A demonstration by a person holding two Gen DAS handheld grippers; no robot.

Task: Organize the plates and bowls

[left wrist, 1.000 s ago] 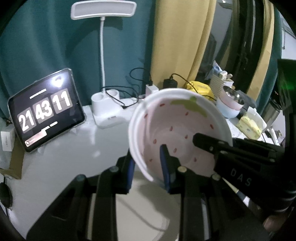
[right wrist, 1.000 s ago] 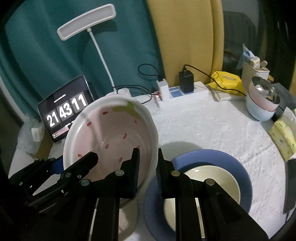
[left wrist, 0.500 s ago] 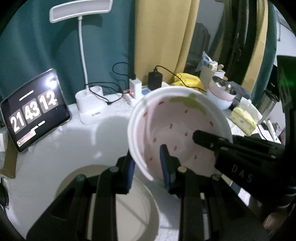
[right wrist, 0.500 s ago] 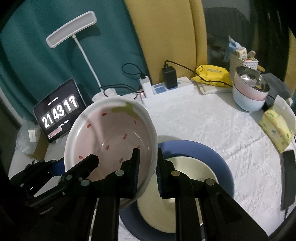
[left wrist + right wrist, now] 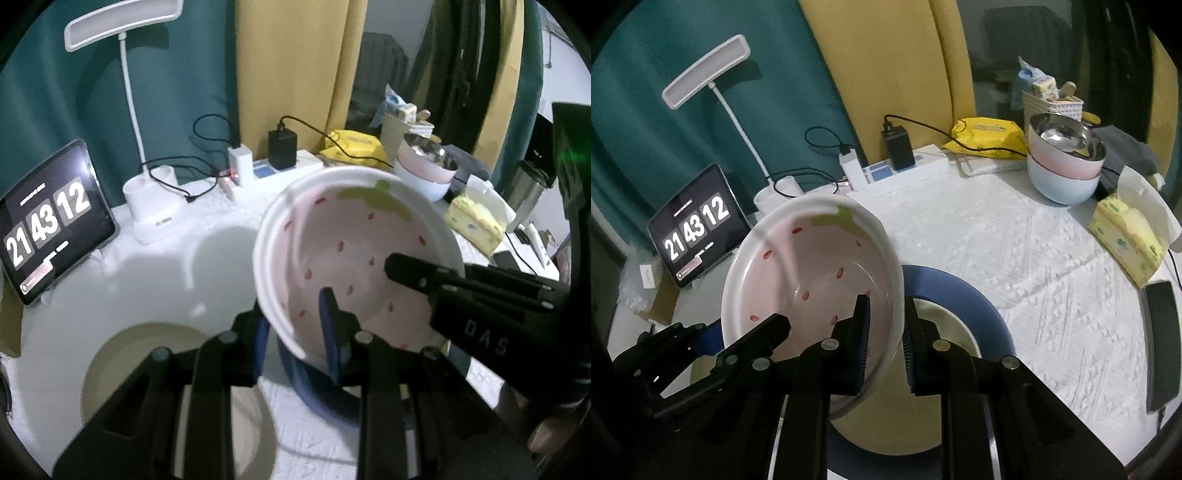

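At the far left of the table a tablet leaned against the teal curtain, its clock face reading 21 43 12. Beside it stood a white desk lamp, its thin stem rising from a white base with a black cable looped around it. Toward the front left a cream plate lay flat on the white textured tablecloth.

The left gripper had its fingers clamped on the near rim of the strawberry bowl, one pad inside and one outside. The bowl, pink within with red seeds and a green leaf mark, was held tilted in the air above a blue plate that carried a cream plate on it. The right gripper gripped the opposite rim the same way, its fingers closed on the wall.

Behind the bowl a white power strip held a black adapter, in front of a yellow curtain. Further right lay a yellow packet, then a steel-lined pink bowl nested in a pale blue one, a yellow tissue box, and a dark phone at the table's right edge.
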